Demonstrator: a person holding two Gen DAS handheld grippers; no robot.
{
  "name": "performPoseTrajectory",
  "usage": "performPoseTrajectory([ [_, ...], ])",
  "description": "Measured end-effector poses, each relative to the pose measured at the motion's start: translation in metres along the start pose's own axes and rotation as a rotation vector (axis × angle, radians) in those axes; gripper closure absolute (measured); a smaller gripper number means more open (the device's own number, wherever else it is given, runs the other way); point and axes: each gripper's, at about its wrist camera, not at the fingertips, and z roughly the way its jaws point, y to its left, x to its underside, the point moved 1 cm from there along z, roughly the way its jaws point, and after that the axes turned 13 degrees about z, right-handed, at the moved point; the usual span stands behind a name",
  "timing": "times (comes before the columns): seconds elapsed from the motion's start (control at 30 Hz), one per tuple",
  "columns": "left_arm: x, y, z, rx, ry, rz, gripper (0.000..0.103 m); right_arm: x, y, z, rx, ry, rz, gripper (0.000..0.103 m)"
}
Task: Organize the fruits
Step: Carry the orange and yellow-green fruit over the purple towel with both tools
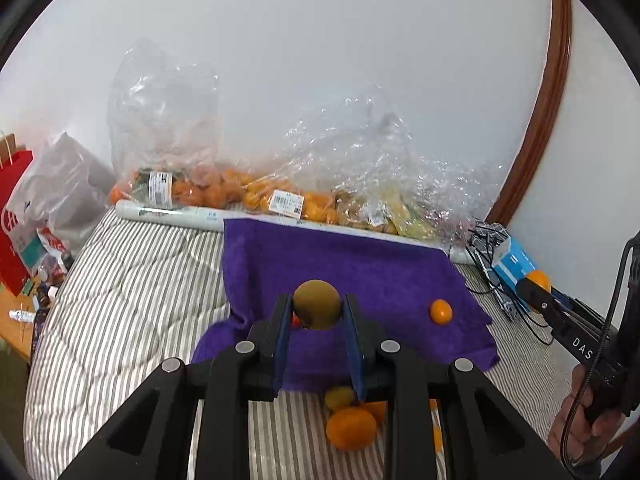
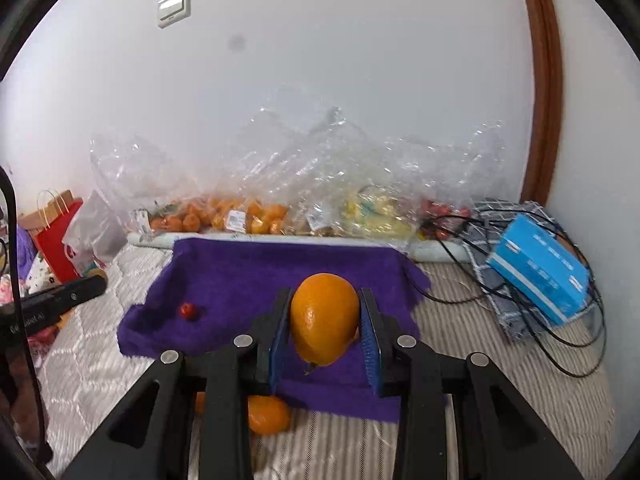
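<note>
At the bottom centre of the left wrist view, loose fruit lies on the striped bed cover (image 1: 132, 300): a mandarin (image 1: 351, 428) with a small yellowish fruit (image 1: 339, 397) just behind it, both partly hidden by the tool's black frame. Above them, the left tool (image 1: 316, 312) is clamped on a brown kiwi (image 1: 317, 309), its blue pads pressing both sides of the fruit, held over the purple towel (image 1: 360, 264) that is spread on the bed. A small orange fruit (image 1: 441, 312) rests on the towel, right of centre. At the lower right edge a hand (image 1: 584, 420) grips the other tool's handle. In the right wrist view, another mandarin (image 2: 269, 414) lies on the bed cover at bottom centre, just off the towel's near edge. The right tool (image 2: 325, 320) grips a large orange (image 2: 324, 318) between its blue pads, also above the purple towel. A small red fruit (image 2: 188, 311) sits on the towel at left of centre. Farther back, along the wall, clear plastic bags (image 2: 280, 168) hold more orange and yellow fruit. At the right of the frame a blue box (image 2: 540, 266) lies tangled among black cables (image 2: 460, 240), and at the left a red paper bag (image 2: 56, 236) stands beside the bed.
</note>
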Motion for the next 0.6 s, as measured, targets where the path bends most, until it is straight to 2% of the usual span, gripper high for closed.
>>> performPoseTrajectory([
  [0.37, -0.014, 0.007, 0.052, 0.032, 0.009, -0.005, 0.079, -0.013, 0.013, 0.049, -0.025, 0.012, 0.005, 0.071],
  [0.6, -0.002, 0.019, 0.076, 0.036, 0.046, -0.038, 0.079, -0.003, 0.001, 0.081, -0.033, 0.065, 0.026, 0.071],
])
